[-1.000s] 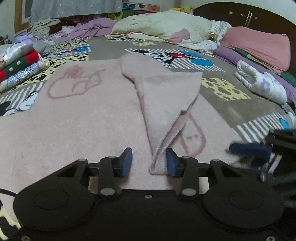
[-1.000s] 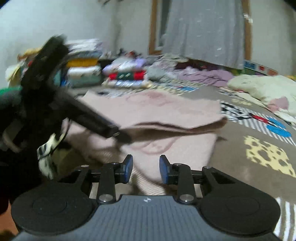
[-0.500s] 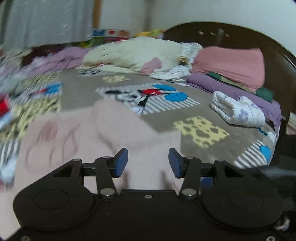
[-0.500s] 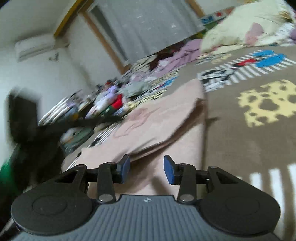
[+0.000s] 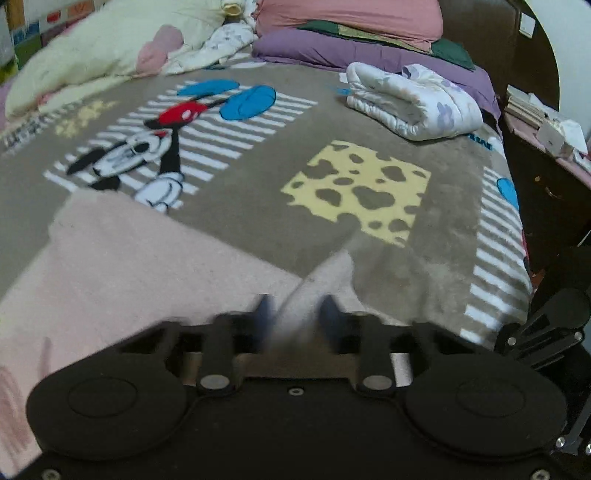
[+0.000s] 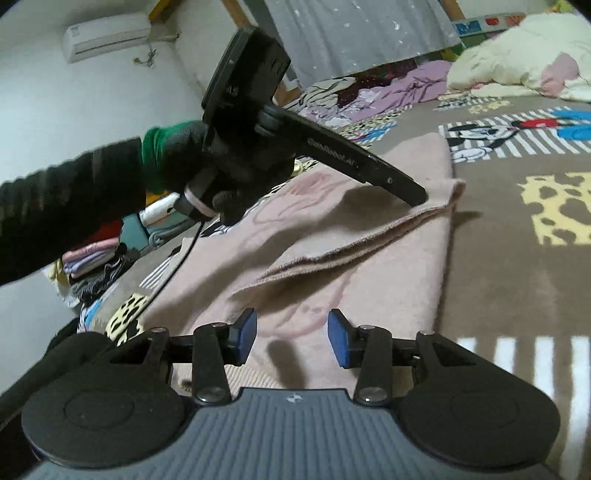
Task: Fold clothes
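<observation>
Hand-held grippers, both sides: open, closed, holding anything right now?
Left hand-held gripper: motion-blurred, closing around a raised fold of the pink garment; firm grip cannot be told.
Right hand-held gripper: open, holding nothing.

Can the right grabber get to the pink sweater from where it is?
Probably yes. The right gripper is open and hovers just over the pink sweater, with nothing between them. The left gripper is at the folded flap farther off, out of its way.

The left wrist view sits low behind its jaws, close over a pink cloth point(image 5: 122, 269), facing pillows point(image 5: 354, 22). The right wrist view, also low, faces a curtain point(image 6: 354, 29). Both share the cloth and the cartoon blanket point(image 5: 388, 240).
</observation>
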### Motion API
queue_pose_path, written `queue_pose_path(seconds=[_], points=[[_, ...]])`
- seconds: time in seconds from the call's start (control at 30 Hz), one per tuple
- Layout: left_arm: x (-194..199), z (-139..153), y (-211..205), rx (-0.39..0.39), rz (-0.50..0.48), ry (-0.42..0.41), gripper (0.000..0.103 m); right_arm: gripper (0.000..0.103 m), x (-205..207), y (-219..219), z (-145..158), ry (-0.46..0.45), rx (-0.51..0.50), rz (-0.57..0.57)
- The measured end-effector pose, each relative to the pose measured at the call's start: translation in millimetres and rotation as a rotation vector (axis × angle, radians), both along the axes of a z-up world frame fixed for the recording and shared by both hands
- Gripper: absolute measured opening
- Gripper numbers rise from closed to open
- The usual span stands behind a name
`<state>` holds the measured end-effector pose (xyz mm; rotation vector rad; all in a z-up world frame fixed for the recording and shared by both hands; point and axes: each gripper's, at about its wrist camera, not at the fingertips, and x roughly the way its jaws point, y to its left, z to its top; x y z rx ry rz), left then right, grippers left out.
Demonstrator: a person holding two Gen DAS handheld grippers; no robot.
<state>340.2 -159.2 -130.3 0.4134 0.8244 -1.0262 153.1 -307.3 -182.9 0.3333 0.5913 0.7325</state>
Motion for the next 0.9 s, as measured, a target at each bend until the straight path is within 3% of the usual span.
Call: queue_pose_path(seconds=[0.2, 0.43, 0.6, 0.77, 0.9], points=[[16.4, 6.0, 37.8, -0.243, 0.200, 0.016, 0.008, 0.050, 2.4, 7.6, 2.8, 0.007, 0.028, 0.046], [35.4, -4.6, 74.5, -0.446, 0.442, 0.070, 0.008, 0.050, 2.2, 8.6, 4.7, 0.021, 0.036, 0.063], [44.0, -15.4, 76.3, -0.465, 0.527, 0.088, 0.007, 0.049, 2.1, 4.6, 2.2, 0.049, 0.040, 0.061], [49.7, -19.3, 70.0, -0.483, 0.546, 0.101, 0.007, 0.049, 2.2, 1.5, 0.4, 0.080, 0.047, 0.064], [51.9, -25.8, 62.8, -0.449, 0.555, 0.095, 0.007, 0.049, -2.8, 2.4, -0.1, 0.083, 0.029, 0.072]])
